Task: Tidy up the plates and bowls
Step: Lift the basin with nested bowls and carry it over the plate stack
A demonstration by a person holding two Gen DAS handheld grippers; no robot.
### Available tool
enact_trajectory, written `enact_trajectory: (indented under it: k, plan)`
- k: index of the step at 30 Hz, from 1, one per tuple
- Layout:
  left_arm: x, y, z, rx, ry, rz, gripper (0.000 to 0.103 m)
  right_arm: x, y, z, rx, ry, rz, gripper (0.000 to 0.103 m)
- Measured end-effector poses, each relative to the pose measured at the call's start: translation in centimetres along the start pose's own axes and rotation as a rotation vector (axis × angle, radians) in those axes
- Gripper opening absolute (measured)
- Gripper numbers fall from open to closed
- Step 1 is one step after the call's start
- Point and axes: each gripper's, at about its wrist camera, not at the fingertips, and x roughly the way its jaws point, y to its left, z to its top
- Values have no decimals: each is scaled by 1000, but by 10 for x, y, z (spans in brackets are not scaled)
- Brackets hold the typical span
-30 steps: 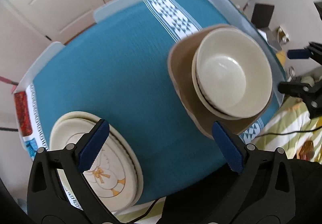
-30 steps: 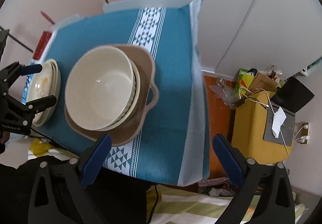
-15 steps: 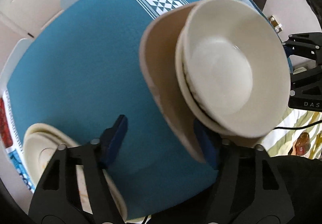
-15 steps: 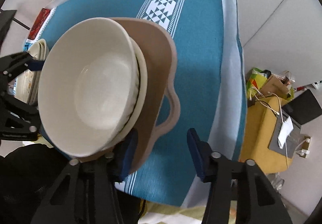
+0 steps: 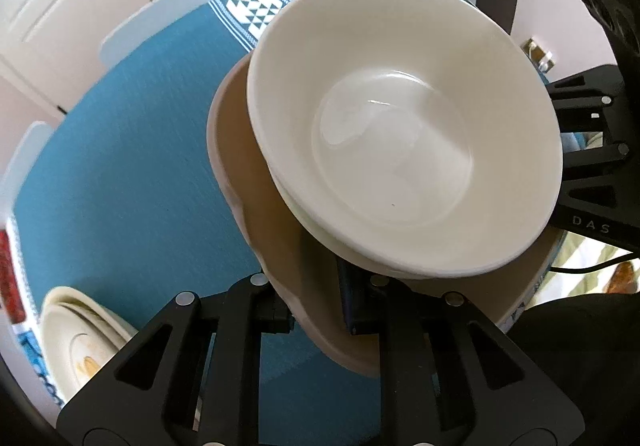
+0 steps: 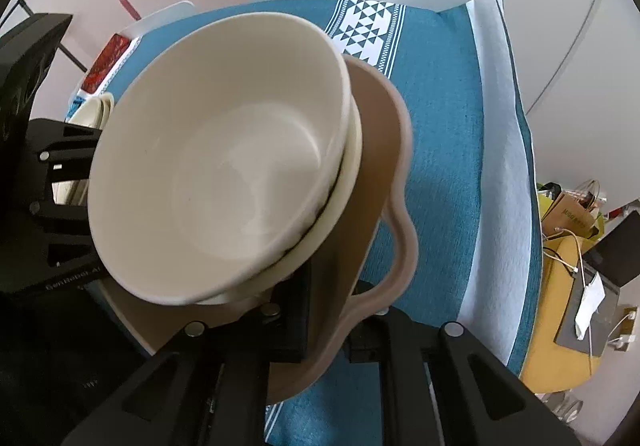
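Note:
A brown tray (image 5: pixel 240 149) with looped handles carries two stacked cream bowls (image 5: pixel 400 133) over the teal tablecloth. My left gripper (image 5: pixel 316 306) is closing its jaws on the tray's near rim, and its pads press the rim from both sides. In the right wrist view the same tray (image 6: pixel 380 149) and bowls (image 6: pixel 232 173) fill the middle. My right gripper (image 6: pixel 328 330) is closing its jaws on the rim beside the tray's handle, with the rim pinched between the pads. The bowls hide most of the tray's floor.
A stack of cream plates (image 5: pixel 76 346) lies on the teal cloth (image 5: pixel 120 165) at the lower left, also the plates (image 6: pixel 96 113) behind the bowls. A red object (image 6: pixel 106 63) sits at the table's far edge. A yellow stand (image 6: pixel 568 326) with cables is beside the table.
Both grippers came down toward the tray and went from wide open to shut on its rim, one at each side. The tray and bowls now look much larger in both views.

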Motion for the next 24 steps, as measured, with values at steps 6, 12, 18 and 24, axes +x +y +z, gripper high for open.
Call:
enact_trajectory:
  k: [6, 12, 18, 24]
  plan:
    - [-10, 1, 9, -13, -20, 22, 13, -7, 0, 3, -16, -13, -6, 12]
    - [-48, 21, 16, -87, -51, 53, 14, -35, 8, 29, -72, -36, -1, 12]
    - [-109, 53, 1, -195, -86, 116, 13, -70, 53, 71, -177, -70, 31, 12]
    - [-147, 91, -36, -275, -88, 171, 14, -74, 109, 96, -264, -91, 83, 12]
